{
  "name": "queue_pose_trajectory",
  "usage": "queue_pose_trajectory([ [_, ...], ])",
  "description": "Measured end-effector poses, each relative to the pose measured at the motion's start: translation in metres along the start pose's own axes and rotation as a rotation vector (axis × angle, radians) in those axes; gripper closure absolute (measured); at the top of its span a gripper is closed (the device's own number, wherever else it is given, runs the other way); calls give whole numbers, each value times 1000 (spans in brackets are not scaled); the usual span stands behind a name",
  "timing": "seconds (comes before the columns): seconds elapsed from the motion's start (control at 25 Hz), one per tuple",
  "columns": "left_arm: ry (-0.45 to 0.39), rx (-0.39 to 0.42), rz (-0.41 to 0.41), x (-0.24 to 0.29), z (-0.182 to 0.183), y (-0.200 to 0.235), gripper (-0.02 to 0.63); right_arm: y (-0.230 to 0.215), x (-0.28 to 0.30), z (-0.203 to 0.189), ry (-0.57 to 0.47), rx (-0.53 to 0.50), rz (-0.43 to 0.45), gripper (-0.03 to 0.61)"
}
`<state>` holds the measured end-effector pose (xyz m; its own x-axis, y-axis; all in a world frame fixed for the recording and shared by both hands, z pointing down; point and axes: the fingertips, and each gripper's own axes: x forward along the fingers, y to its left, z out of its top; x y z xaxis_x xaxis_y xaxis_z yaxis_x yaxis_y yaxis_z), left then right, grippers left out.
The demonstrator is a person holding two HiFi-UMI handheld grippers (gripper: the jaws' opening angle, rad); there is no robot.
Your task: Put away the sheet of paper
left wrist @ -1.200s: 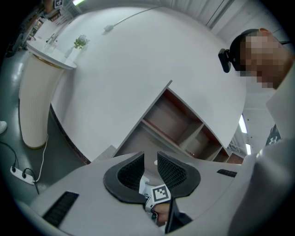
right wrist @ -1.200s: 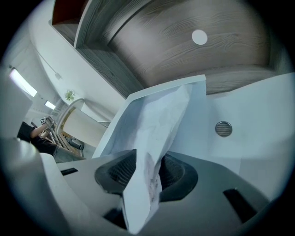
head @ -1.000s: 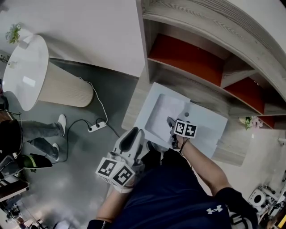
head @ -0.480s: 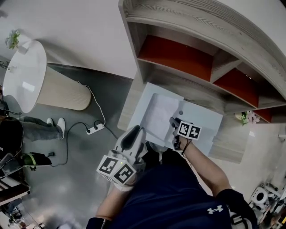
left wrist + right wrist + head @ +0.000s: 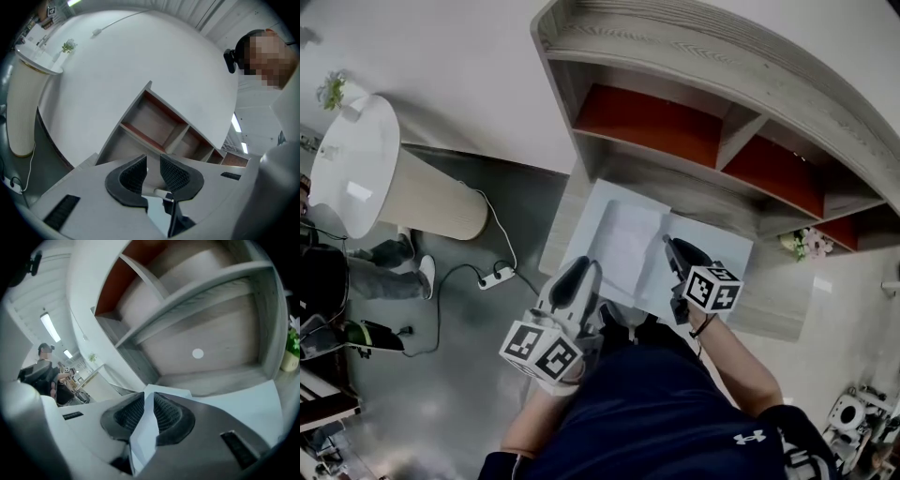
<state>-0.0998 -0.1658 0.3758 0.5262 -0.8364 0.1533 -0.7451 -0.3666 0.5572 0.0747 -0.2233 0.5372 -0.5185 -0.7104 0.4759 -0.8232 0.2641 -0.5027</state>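
A white sheet of paper [image 5: 626,248] lies on a pale blue mat [image 5: 727,258] on the low wooden counter below the shelf unit [image 5: 675,122]. My right gripper [image 5: 675,246] is at the sheet's right edge. In the right gripper view its jaws have just been closing, and the sheet [image 5: 146,430] stands pinched between the ribbed pads of the right gripper [image 5: 149,401]. My left gripper [image 5: 579,274] hovers at the counter's near left edge. In the left gripper view the left gripper [image 5: 153,166] is open, with nothing between its pads, and faces the shelf unit [image 5: 154,122].
The shelf unit has red-backed compartments [image 5: 649,112] and a lower open bay [image 5: 206,348]. A small flower pot [image 5: 806,244] stands at the counter's right end. On the floor at left are a round white table [image 5: 356,155], a power strip [image 5: 497,277] with cable, and a person's legs [image 5: 389,262].
The right gripper has risen toward the camera and shifted right, and its jaws have closed on the sheet's edge. The left gripper has crept slightly forward. More of the shelf shows.
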Motion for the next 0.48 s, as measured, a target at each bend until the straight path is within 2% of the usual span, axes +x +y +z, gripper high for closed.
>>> queue_pose_trajectory([
  [0.24, -46, 36, -18, 1, 20, -19, 515, 41, -54, 69, -164, -144, 54, 525],
  [0.48, -114, 127, -39, 3, 53, -42, 515, 91, -108, 129, -388, -331, 110, 542],
])
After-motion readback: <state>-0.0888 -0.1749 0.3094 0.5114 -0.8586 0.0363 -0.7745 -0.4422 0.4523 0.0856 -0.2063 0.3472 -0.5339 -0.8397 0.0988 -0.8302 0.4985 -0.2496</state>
